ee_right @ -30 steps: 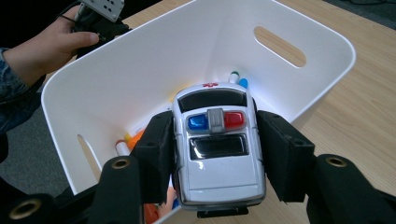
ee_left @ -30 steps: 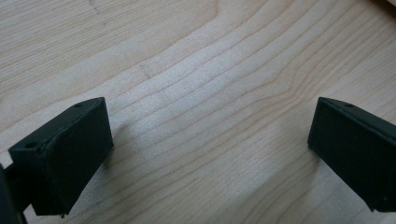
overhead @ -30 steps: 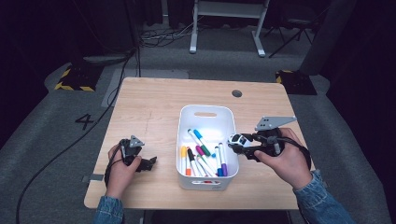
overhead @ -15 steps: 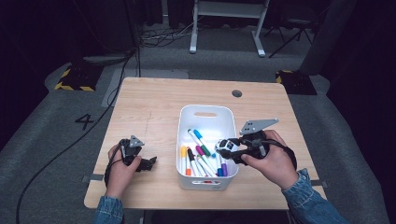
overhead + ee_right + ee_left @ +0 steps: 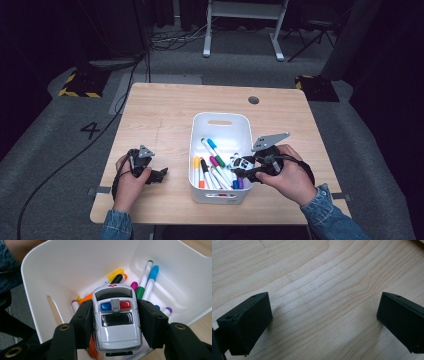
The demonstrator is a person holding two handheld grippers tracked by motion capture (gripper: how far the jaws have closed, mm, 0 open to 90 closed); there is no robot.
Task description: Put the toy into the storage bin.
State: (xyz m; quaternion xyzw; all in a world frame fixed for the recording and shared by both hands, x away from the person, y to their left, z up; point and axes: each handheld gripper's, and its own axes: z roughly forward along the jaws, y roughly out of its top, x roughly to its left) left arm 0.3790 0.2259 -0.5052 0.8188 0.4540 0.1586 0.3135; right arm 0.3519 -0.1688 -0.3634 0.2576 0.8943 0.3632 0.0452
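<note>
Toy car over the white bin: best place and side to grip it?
Grip the toy car across its flat side panels, coming from behind along its length, as the right gripper does. The sides are parallel, so the pads sit flush; the curved roof with its light bar offers less purchase. It hangs above the markers in the bin.

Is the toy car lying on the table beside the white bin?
No, the right gripper holds the toy car above the markers in the white bin.
</note>
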